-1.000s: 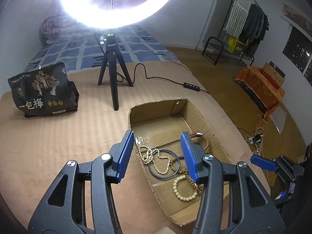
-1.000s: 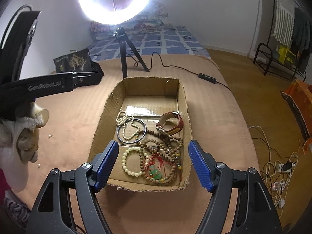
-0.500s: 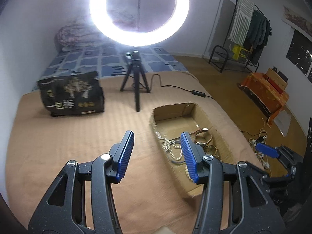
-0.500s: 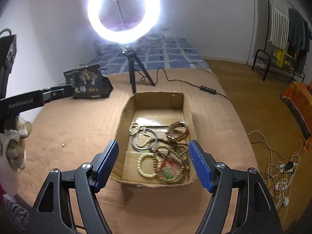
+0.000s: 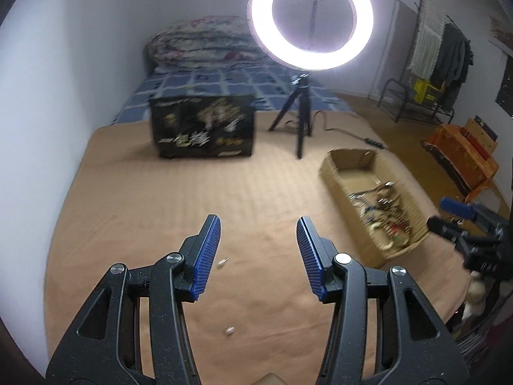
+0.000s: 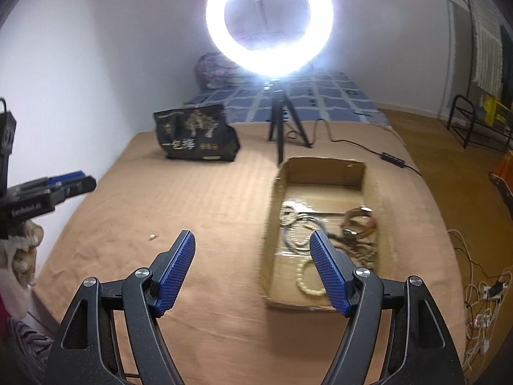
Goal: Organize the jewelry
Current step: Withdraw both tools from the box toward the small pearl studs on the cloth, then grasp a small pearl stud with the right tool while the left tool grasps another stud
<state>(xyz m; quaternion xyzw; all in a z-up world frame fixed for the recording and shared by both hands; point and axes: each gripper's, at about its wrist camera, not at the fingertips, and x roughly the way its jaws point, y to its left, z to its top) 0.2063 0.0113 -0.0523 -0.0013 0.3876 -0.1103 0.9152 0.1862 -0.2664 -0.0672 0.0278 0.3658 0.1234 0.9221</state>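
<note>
An open cardboard box (image 6: 323, 170) lies on the brown blanket and holds a heap of jewelry: bead strings, a cream bead bracelet (image 6: 307, 280), a blue bangle (image 6: 290, 242) and a brown-strapped watch (image 6: 359, 218). My right gripper (image 6: 253, 237) hovers open and empty, with its right finger over the box's near left part. My left gripper (image 5: 258, 224) is open and empty above bare blanket, left of the box (image 5: 352, 160). Two small pale pieces lie loose on the blanket, one (image 5: 222, 261) by the left finger and one (image 5: 229, 330) nearer to me.
A ring light (image 6: 269, 19) on a black tripod (image 6: 280, 128) stands behind the box, its cable (image 6: 391, 157) running right. A black printed bag (image 6: 195, 138) sits at the back left. The blanket's right edge drops to a floor with a power strip (image 6: 490, 288).
Both grippers pulled back and swung left, away from the box. The left one was over the jewelry and now hangs above bare blanket. Both stayed open.
</note>
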